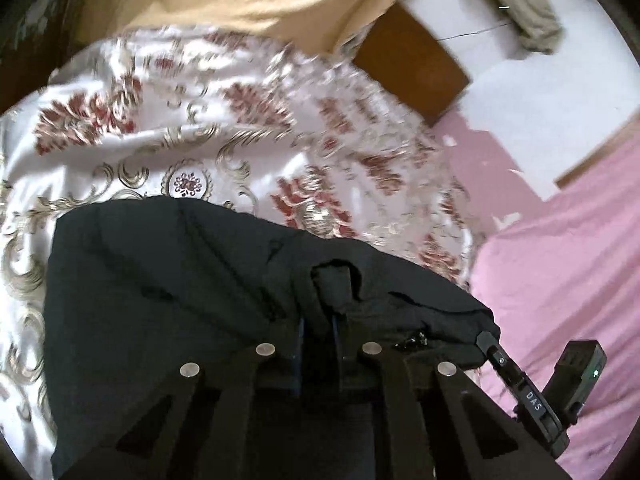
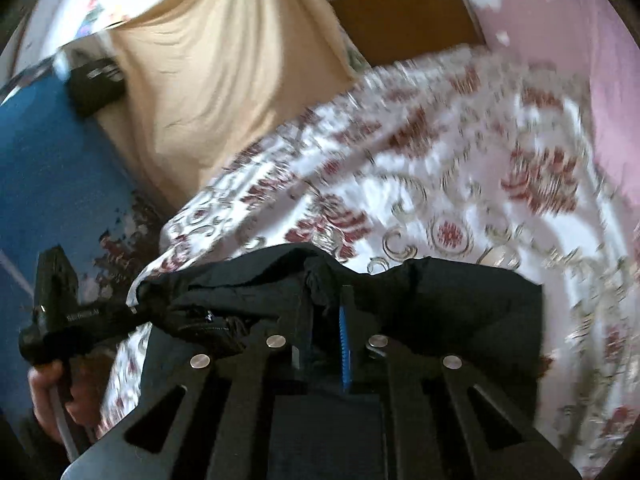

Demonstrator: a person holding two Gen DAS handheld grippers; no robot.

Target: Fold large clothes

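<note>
Left gripper (image 1: 320, 304) clamped on bunched edge of dark navy/black padded garment (image 1: 168, 280), fabric pinched right btwn fingers, rest draped over fingers toward camera. Right gripper (image 2: 326, 300) same deal, jaws closed on fold of same garment (image 2: 460, 304) w/ blue pad edge showing. Garment sits over white bedspread w/ red-gold floral print (image 1: 168, 128). Tan cloth (image 2: 224, 60) behind. Bg blurry.

black garment (image 1: 168, 280) | bunched, edge lifted | on floral bedspread (image 1: 168, 128)
</note>
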